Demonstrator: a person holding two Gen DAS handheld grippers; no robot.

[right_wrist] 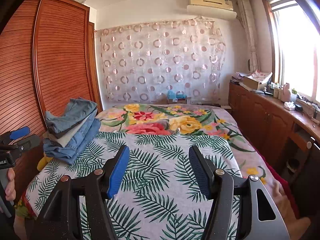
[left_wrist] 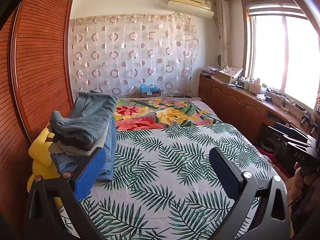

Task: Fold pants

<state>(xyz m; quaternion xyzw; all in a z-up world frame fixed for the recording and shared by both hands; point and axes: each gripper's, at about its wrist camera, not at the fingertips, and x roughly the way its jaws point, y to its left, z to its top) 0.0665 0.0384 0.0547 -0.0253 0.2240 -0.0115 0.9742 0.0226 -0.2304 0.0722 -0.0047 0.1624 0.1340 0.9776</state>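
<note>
left tool (left_wrist: 158, 160) released | right tool (right_wrist: 159, 158) released | folded pants (right_wrist: 72, 128) stacked at bed edge

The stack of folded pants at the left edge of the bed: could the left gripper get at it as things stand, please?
Probably yes: the left gripper is open and empty, the stack of folded pants lies just beyond its left finger, and nothing lies between them.
</note>
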